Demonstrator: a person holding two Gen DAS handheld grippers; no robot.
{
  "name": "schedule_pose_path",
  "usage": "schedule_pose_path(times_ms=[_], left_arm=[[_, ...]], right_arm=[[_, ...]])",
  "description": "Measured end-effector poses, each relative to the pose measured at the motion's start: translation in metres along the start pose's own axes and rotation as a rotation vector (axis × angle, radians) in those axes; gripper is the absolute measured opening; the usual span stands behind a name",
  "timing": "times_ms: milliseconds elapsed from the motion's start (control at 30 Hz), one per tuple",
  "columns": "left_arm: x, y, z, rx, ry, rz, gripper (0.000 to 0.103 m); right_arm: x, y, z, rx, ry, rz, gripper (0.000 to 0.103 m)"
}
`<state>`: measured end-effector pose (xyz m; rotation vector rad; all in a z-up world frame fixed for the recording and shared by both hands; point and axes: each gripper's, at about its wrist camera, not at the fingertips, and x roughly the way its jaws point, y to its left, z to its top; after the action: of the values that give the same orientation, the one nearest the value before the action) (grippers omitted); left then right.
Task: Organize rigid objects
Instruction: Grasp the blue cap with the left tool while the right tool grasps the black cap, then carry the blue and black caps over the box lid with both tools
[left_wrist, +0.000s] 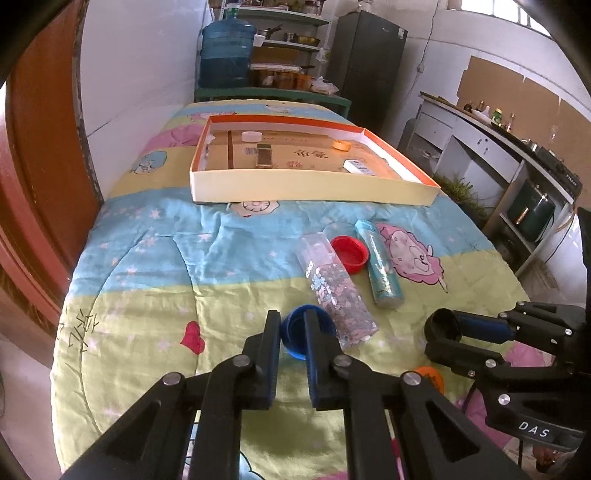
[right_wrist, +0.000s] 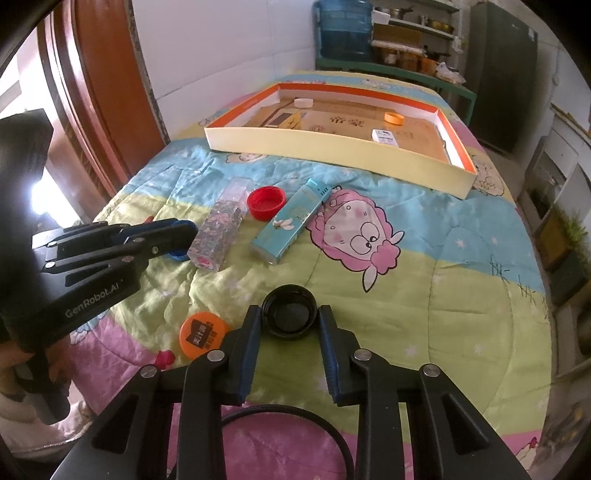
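- Table covered by a cartoon-print quilt in blue, green and pink, with loose caps and small containers lying on it.
- The left gripper has its jaws clamped on the rim of a blue cap: one finger is inside the cap, the other outside its wall, and the cap sits at the near edge of the quilt.
- The right gripper has its jaws closed on a black cap, which lies open side up; a pad presses against each side of it.
- An orange cap with a printed top lies flat just left of the right gripper, near the black cap but apart from it.
- A clear tube of glittery bits lies on its side just beside the blue cap, on its right and running away from it.
- A red cap lies open side up between that tube and a teal tube, which also lies on its side; whether the red cap touches them I cannot tell.
- At the far end of the table sits a shallow box with cream walls and an orange inner rim.
- Inside it are a white cap at far left, a second orange cap at far right, a dark flat pack and a small white box, all well apart.
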<state>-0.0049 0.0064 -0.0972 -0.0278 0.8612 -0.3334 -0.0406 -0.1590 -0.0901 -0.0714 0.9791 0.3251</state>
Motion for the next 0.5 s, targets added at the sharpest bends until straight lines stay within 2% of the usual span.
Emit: schedule_pose_path(times_ms=[500], left_arm=[[-0.017, 0.004, 0.006, -0.027, -0.038, 0.011, 0.011]], right_arm=[[-0.015, -0.002, 0.006, 0.013, -0.045, 0.010, 0.031]])
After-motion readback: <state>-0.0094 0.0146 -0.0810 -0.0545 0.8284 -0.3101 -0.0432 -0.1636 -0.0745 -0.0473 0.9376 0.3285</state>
